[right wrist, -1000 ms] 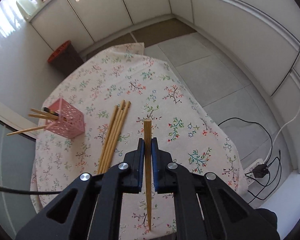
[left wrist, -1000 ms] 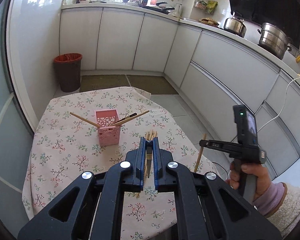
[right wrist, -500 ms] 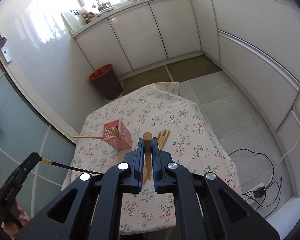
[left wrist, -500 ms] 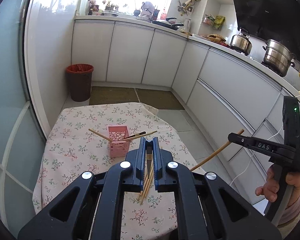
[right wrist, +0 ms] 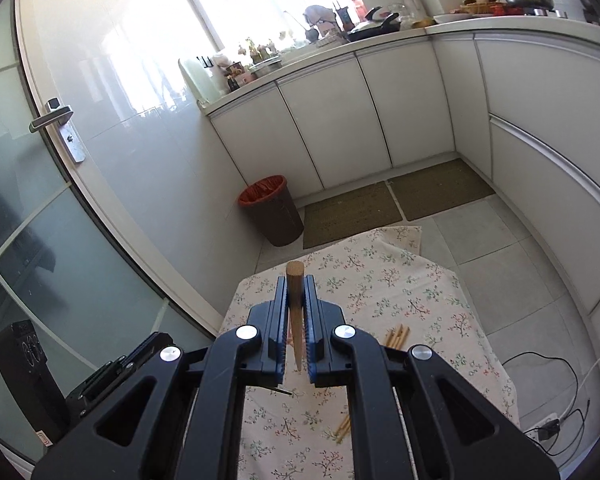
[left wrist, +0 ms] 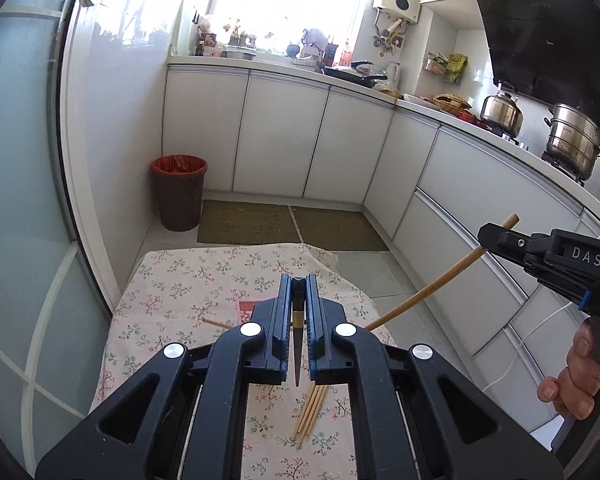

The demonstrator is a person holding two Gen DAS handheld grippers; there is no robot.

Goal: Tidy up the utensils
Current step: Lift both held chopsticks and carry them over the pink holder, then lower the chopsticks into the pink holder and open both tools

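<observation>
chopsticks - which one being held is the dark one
The black chopstick with a gold band, clamped in the left gripper. The right gripper holds a plain wooden chopstick, like those lying on the tablecloth.

Light: bright daylight from the far window (left wrist: 288, 4), blown out white.
Edges: fisheye bending, dark corners.
Focus: sharp.

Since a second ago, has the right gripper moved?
Yes. The right gripper, shut on a wooden chopstick, has risen: it was beside the table, now against the cabinets.
</observation>
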